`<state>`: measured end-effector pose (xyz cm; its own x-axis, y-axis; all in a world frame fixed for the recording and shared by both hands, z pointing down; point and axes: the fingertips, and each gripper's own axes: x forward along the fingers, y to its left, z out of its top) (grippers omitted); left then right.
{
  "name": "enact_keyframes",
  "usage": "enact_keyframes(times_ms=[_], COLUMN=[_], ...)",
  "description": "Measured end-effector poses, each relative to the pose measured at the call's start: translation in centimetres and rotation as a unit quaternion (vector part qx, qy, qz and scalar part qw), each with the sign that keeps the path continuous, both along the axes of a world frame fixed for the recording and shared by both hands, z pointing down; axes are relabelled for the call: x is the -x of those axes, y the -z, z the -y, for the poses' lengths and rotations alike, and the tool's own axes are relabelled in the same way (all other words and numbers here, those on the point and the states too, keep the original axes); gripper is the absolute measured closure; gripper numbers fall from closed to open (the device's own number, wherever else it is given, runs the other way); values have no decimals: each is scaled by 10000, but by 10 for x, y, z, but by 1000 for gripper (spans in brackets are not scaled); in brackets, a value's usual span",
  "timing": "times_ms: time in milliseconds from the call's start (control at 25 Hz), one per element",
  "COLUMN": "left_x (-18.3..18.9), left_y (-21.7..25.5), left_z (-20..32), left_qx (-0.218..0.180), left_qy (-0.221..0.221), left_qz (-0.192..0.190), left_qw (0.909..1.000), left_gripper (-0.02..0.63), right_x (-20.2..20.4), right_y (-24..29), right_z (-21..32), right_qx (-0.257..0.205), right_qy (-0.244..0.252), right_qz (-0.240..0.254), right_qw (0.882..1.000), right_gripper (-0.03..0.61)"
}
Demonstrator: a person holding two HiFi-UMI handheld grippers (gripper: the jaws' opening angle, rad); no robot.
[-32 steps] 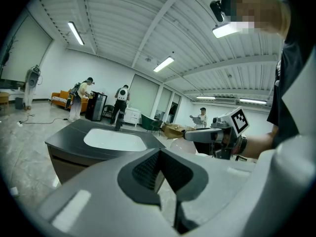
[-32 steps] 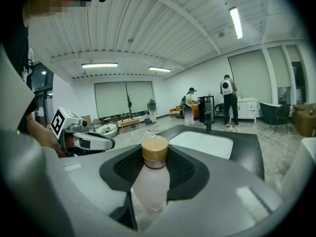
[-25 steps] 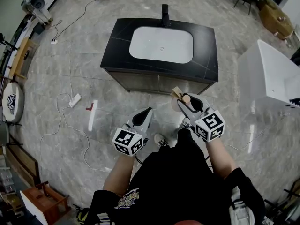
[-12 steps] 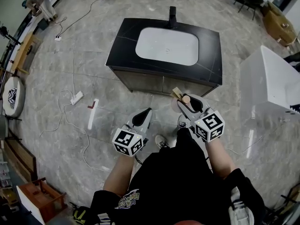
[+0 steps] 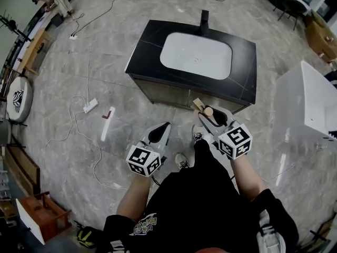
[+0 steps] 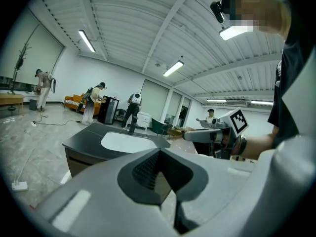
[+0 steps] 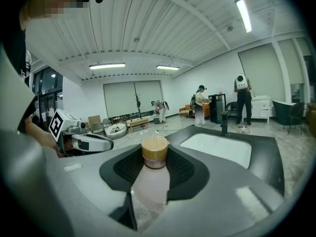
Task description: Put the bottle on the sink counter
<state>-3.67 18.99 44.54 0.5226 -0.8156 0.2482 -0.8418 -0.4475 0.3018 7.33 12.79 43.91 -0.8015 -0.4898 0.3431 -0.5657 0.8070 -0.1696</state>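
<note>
1. Left hand-held gripper (image 5: 163, 128): jaws together, empty.
2. Right hand-held gripper (image 5: 212, 118): we find it clamped on the pink, wooden-capped bottle (image 7: 151, 181), long axis along the jaws, cap forward.
3. Black sink worktop (image 5: 146, 50): 12 o'clock, well apart, right side nearer.

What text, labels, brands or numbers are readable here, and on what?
No text can be read.
Left cube, right cube: square markers only, no words.
Bottle: no label shows.
Shirt print: too small to read.
</note>
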Motion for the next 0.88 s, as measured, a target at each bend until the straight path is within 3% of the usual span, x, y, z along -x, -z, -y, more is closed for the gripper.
enact_keyframes(times_ms=[880], left_x=[-9], left_y=[2], left_z=[105], left_qx=[50], left_qy=[492], left_qz=[-33], left_qw=[9988], left_gripper=[612], right_x=[2], right_y=[-1], right_z=[117], right_qx=[22], right_qy=[619], right_qz=[-155], right_qw=[9980], right_gripper=[413])
